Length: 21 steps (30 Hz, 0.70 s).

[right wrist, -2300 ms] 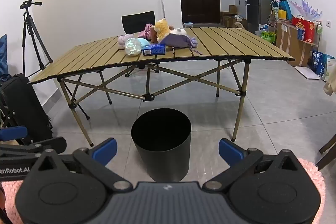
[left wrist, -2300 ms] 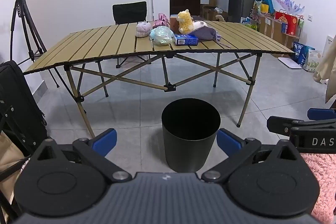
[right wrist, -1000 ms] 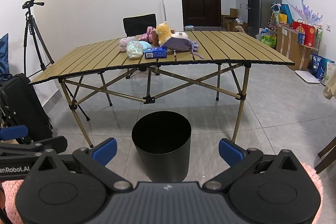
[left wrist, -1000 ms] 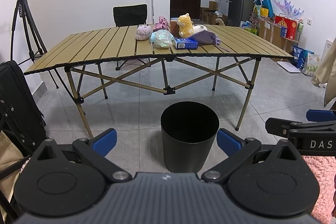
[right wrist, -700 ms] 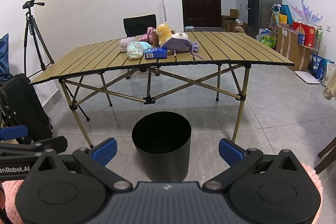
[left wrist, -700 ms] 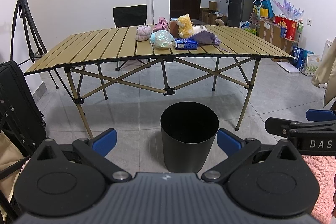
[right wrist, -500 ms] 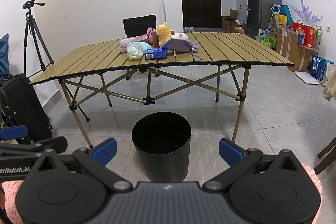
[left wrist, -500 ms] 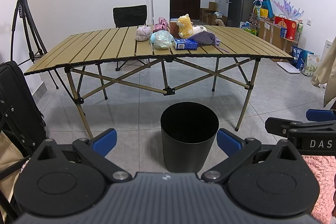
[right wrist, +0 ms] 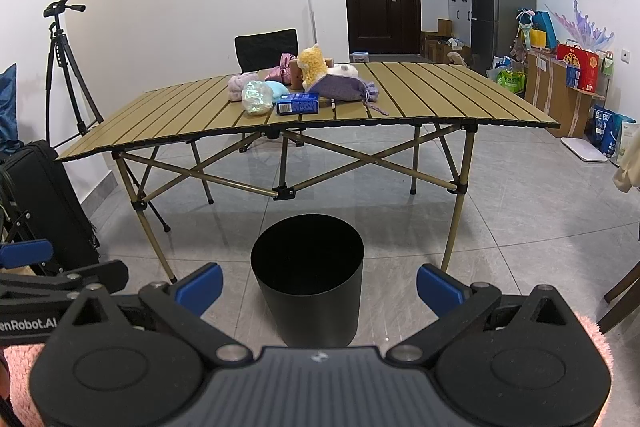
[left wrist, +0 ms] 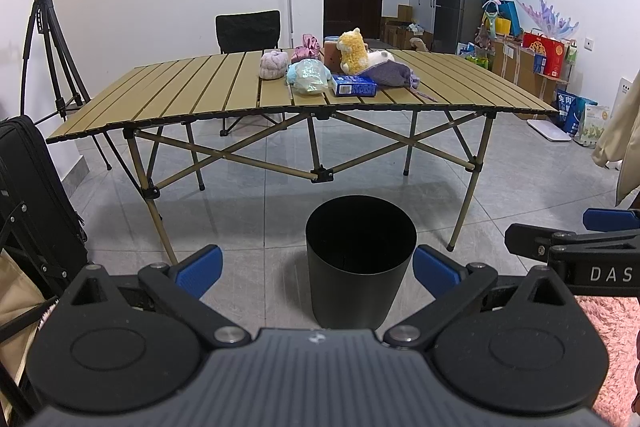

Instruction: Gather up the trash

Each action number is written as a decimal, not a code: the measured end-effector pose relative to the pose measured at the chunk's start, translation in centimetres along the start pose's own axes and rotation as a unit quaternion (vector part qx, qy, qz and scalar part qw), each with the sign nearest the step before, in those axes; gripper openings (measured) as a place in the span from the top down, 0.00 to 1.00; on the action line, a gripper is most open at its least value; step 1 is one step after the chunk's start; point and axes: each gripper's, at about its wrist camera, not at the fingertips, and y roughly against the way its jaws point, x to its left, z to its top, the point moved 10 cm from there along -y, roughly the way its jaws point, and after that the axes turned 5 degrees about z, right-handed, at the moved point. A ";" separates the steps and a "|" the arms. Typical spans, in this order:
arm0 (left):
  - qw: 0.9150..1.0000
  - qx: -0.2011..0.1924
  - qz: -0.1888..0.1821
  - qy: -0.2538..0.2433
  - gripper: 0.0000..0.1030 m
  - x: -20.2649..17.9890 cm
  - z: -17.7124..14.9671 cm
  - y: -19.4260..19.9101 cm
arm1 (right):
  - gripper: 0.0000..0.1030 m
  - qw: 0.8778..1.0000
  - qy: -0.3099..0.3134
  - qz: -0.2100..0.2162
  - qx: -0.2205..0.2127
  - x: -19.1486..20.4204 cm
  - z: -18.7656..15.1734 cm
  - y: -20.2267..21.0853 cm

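Both grippers are low and far from the table, and nothing is picked up yet. The left gripper [left wrist: 316,267] has its jaws spread wide with nothing between them, and the right gripper [right wrist: 319,285] is spread wide and empty too. The black bin [left wrist: 360,255] stands on the floor near the bottom middle of both frames, just in front of the table [left wrist: 200,95]. The trash looks to be the crinkly plastic bag [left wrist: 307,79] and the blue box [left wrist: 354,85], near the middle of the frame on the table top, close to the front edge. One thing that could go wrong is a grab at the wrong thing, because the yellow plush toy [left wrist: 353,51], the purple cloth [left wrist: 392,73] and the pink fuzzy ball [left wrist: 274,63] sit tight around the trash. The bag is thin and slippery, so it could slide out of the jaws, and the box could get pushed off the edge and miss the bin. The left view shows the bag covering most of a light blue thing; the right view shows that light blue thing [right wrist: 277,89] poking out beside the bag. The right view also shows the left gripper at the lower left edge, and the left view shows the right gripper at the right edge.
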 end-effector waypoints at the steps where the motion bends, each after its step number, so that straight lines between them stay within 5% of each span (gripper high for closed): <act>1: 1.000 0.000 0.000 0.000 0.00 0.0 0.0 0.0 | 0.00 1.000 0.000 0.000 0.000 0.0 0.1 0.0; 21: 1.000 -0.001 -0.001 0.001 0.00 0.0 0.2 0.1 | 0.00 1.000 0.002 -0.001 -0.002 0.3 0.5 0.6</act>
